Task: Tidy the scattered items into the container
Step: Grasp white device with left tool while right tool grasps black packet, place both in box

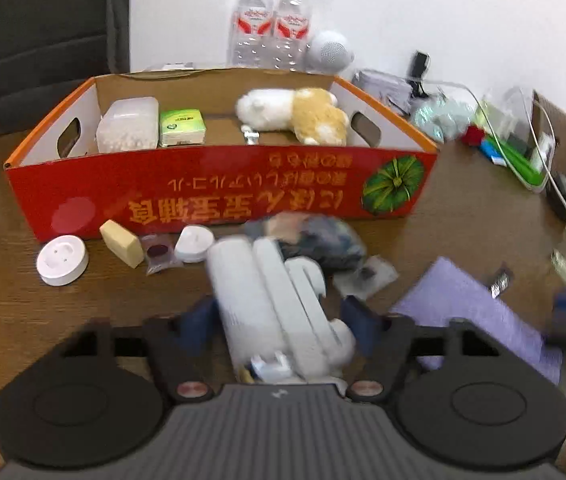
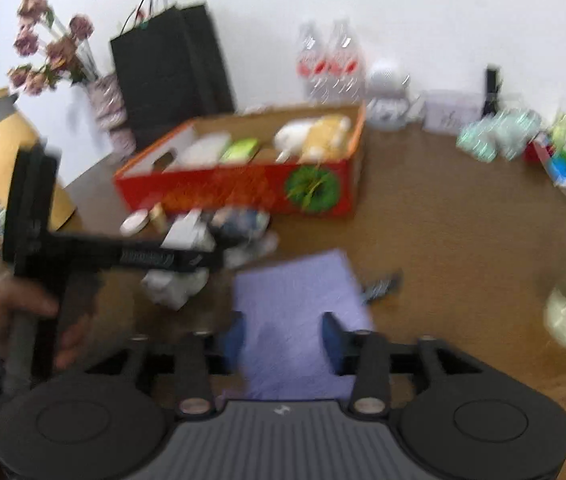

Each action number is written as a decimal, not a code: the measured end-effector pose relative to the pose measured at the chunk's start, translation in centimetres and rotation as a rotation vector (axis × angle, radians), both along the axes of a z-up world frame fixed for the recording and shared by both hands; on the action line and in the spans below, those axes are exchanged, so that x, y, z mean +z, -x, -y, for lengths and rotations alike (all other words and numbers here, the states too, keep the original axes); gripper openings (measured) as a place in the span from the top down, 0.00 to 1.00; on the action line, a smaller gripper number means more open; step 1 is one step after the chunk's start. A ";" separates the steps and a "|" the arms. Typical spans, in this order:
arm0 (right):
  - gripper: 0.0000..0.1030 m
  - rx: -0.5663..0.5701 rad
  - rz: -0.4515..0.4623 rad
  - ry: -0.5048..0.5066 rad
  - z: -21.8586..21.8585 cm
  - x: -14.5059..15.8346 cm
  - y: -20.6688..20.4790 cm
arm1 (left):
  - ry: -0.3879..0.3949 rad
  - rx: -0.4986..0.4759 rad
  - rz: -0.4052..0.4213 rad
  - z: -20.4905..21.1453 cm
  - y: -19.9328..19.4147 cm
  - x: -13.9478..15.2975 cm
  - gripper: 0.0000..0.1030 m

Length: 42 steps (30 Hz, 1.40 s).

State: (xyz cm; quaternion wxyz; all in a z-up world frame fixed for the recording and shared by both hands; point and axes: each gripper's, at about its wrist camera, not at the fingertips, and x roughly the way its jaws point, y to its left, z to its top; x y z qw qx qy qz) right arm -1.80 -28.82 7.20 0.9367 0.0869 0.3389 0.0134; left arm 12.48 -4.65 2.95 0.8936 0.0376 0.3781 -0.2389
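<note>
white pack (image 1: 271, 304) | between left claw (image 1: 283, 320) pads, apparently grasped, long axis pointing ahead toward box (image 1: 219, 192) | box stands just beyond, mid-desk (image 1: 11, 304) | right claw (image 2: 283, 340) straddles purple sheet (image 2: 299, 304), grip unclear | left is nearer the box

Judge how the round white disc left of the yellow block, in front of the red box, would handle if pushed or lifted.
The round white disc lies flat on its broad face, so it would probably slide, not roll or tip. It looks like hard, smooth plastic: likely stiff, light, perhaps slippery. Its low edge may give a claw little to pinch.
</note>
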 end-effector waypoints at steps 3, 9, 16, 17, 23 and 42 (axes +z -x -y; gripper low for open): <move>0.53 -0.103 -0.043 0.043 2.5 -1.3 -2.4 | 0.017 0.007 -0.007 -1.7 1.2 0.2 0.45; 0.90 -0.073 -0.046 -0.062 3.7 -4.2 -5.9 | 0.015 0.055 -0.023 -4.3 2.6 0.6 0.45; 0.95 0.104 0.072 0.002 -0.8 -2.8 -7.1 | 0.023 0.053 -0.013 -3.9 1.7 0.6 0.44; 0.95 0.095 0.083 0.012 -0.9 -2.4 -7.1 | 0.025 0.045 -0.011 -3.8 1.6 0.6 0.46; 0.95 0.107 0.110 0.010 -1.2 0.2 -6.7 | 0.069 0.030 0.016 -4.6 3.1 1.3 0.47; 0.94 0.221 -0.390 -0.103 -1.5 3.7 -32.3 | -0.298 -0.070 -0.275 -1.8 -23.3 6.7 0.48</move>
